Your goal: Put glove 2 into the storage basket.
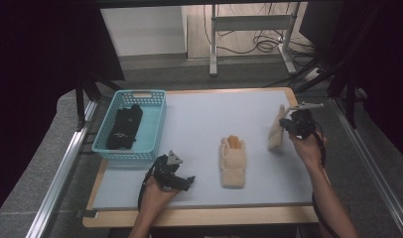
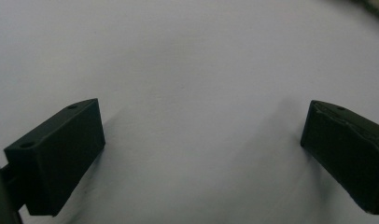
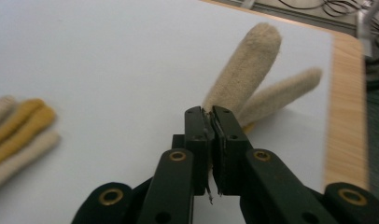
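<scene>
High view: turquoise plastic basket (image 1: pixel 153 124) with black cloth (image 1: pixel 125 127) beyond the left gripper (image 1: pixel 184 182), jaws apart; right gripper (image 3: pixel 210 122) clamps the fuzzy beige knit glove (image 3: pixel 246 72), its mate (image 1: pixel 233 161) lying flat between them

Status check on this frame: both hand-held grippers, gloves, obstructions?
Left hand-held gripper open, empty. Right hand-held gripper shut on beige glove. Second glove flat mid-table. Nothing obstructing.

2 beige gloves: one flat on the mat (image 1: pixel 233 162), one pinched at right (image 1: pixel 276 130). 1 blue basket (image 1: pixel 151 130). 1 black cloth item inside (image 1: pixel 124 128). 2 grippers: left (image 1: pixel 189 181), right (image 1: pixel 286 122).
</scene>
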A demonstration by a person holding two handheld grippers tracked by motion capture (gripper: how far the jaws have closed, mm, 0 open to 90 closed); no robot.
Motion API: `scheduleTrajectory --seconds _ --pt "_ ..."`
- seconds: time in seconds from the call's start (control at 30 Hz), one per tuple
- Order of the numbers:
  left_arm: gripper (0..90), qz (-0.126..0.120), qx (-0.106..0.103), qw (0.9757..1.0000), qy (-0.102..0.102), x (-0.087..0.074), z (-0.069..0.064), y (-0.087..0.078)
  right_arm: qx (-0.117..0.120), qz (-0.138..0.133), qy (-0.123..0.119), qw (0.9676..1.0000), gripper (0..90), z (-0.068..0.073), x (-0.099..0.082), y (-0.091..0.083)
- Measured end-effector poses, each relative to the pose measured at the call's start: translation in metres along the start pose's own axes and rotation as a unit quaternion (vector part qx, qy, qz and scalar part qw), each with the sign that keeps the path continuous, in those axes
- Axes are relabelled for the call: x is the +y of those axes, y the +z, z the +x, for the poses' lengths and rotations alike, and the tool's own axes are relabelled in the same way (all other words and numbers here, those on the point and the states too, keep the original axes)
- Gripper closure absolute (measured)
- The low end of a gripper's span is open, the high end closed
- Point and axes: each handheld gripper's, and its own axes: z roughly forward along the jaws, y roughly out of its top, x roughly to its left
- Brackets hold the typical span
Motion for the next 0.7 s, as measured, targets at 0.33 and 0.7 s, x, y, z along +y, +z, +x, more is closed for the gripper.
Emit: scheduleTrajectory --seconds 0.33,0.7 --pt "0.0 0.000 0.000 1.0000 0.000 0.000 0.000 0.000 0.054 -0.003 -0.020 0.9983 61.5 0.032 0.022 0.024" --pt "0.0 0.000 0.000 1.0000 0.000 0.000 0.000 0.000 0.046 0.012 -0.022 0.9986 46.0 0.016 -0.007 0.054"
